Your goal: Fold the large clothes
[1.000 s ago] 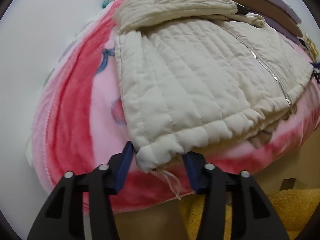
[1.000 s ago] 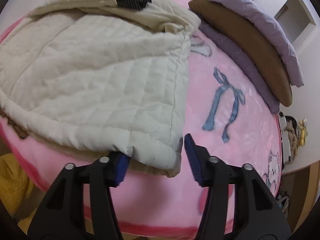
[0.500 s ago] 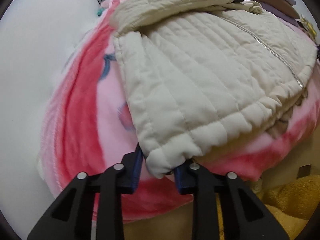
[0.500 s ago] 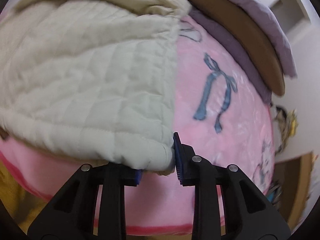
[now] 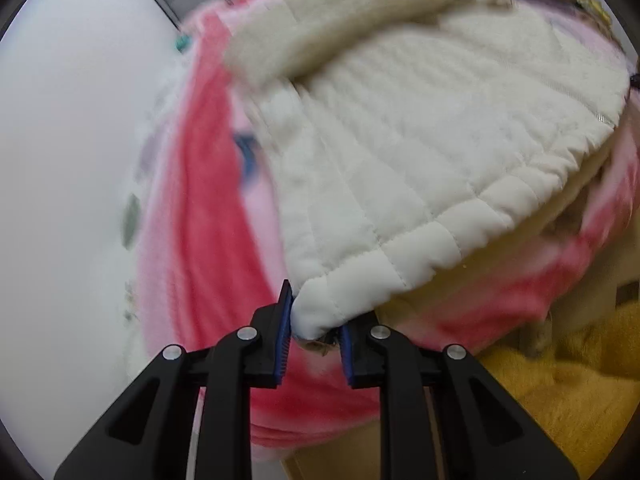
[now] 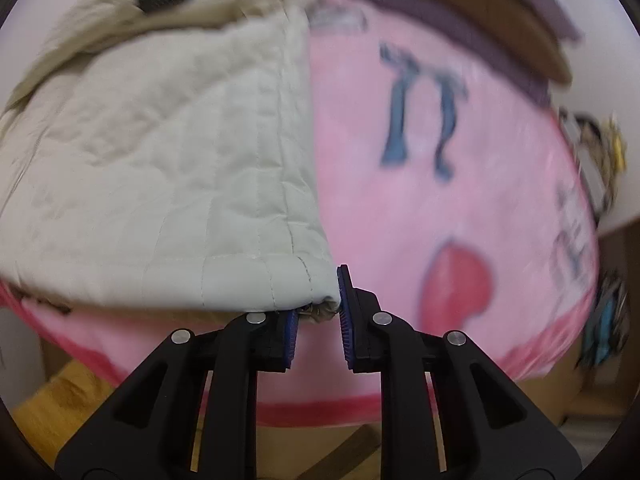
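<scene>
A cream quilted jacket (image 5: pixel 420 160) lies spread on a pink and red blanket (image 5: pixel 200 220) over a bed. In the left wrist view my left gripper (image 5: pixel 316 316) has the jacket's near hem corner between its blue pads, and its jaws are closing on it. In the right wrist view the same jacket (image 6: pixel 180 180) fills the left half. My right gripper (image 6: pixel 318 300) pinches the jacket's other hem corner, and its jaws are also still closing. A folded sleeve and the collar lie at the jacket's far end. Both views are blurred.
The pink blanket (image 6: pixel 400 200) has a blue bow print and a red heart. Brown and purple pillows (image 6: pixel 480 20) lie along its far edge. A yellow rug (image 5: pixel 560 380) lies below the bed's near edge. A white wall is on the left.
Both grippers went from standing wide around the hem corners to pinching them. Both wrists rolled, so the jacket looks tilted in each view, and the hem corners have lifted off the blanket.
</scene>
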### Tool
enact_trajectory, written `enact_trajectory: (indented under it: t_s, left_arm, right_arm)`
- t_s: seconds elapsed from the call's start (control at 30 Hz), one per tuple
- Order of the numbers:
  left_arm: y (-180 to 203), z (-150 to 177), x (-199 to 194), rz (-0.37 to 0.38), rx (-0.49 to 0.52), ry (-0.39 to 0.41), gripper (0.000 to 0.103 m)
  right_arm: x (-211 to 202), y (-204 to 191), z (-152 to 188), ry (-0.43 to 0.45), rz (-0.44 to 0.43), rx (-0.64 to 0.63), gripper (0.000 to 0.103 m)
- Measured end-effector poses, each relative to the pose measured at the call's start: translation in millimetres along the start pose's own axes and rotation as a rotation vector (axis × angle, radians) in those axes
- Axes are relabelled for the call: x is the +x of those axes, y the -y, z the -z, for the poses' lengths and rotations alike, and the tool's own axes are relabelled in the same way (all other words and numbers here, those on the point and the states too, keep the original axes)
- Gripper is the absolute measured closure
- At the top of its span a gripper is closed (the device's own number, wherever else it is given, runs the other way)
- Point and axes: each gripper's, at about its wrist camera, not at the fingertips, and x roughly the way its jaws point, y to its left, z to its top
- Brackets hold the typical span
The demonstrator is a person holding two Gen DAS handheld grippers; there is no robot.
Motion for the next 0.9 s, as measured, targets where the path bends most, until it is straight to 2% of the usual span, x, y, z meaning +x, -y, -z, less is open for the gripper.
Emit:
enact_trajectory:
  t_s: [0.07, 0.17, 0.27, 0.37, 0.43, 0.47, 0.57, 0.6, 0.7, 0.77, 0.9]
  left_arm:
    - [16.3, 5.1, 18.7, -0.006, 0.038, -0.038, 0.083]
    - [11.1, 2.9, 22.4, 0.027, -0.056, -0.031, 0.083]
    - [9.1, 3.2, 8.1, 0.008, -0.054, -0.006, 0.083]
    - [0.5, -11.7, -22.9, -0.041, -0.066, 0.011, 0.083]
    - [-16.5, -30.2, -49.1, -0.088, -0.141, 0.035, 0.084]
    - [-29.9, -43.9, -61.4, -0.103, -0.217, 0.037, 0.084]
    - [-65.8, -77.8, -78.3, -0.132, -0.410, 0.033, 0.085]
    - [-78.7, -88.2, -79.3, -0.144, -0.436, 0.035, 0.086]
    - [-101.4, -124.1, -83.4, -0.169, -0.457, 0.042, 0.086]
    - [-119.6, -150.1, -77.6, -0.158, -0.467, 0.028, 0.086]
    - [-151.2, -202.9, -55.0, -0.153, -0.401, 0.032, 0.086]
  right_arm:
    - [8.5, -1.8, 1.3, -0.005, 0.012, 0.021, 0.086]
    - [4.1, -8.2, -1.3, -0.007, 0.023, -0.031, 0.086]
    - [-17.0, -7.4, -2.0, 0.035, -0.022, -0.064, 0.088]
    - [-61.6, -5.1, -17.5, 0.107, -0.037, -0.082, 0.088]
    - [-89.1, -2.7, -33.1, 0.151, -0.043, -0.060, 0.088]
    - [-102.4, -1.3, -44.6, 0.171, -0.046, -0.037, 0.088]
    - [-126.1, 5.8, -75.9, 0.206, -0.066, 0.041, 0.088]
    - [-129.2, 9.7, -89.4, 0.214, -0.069, 0.049, 0.088]
    - [-141.3, 6.8, -127.2, 0.226, -0.047, 0.031, 0.088]
    - [-145.3, 4.6, -156.2, 0.219, -0.040, 0.014, 0.088]
    - [-142.4, 2.2, -217.2, 0.188, -0.047, -0.012, 0.088]
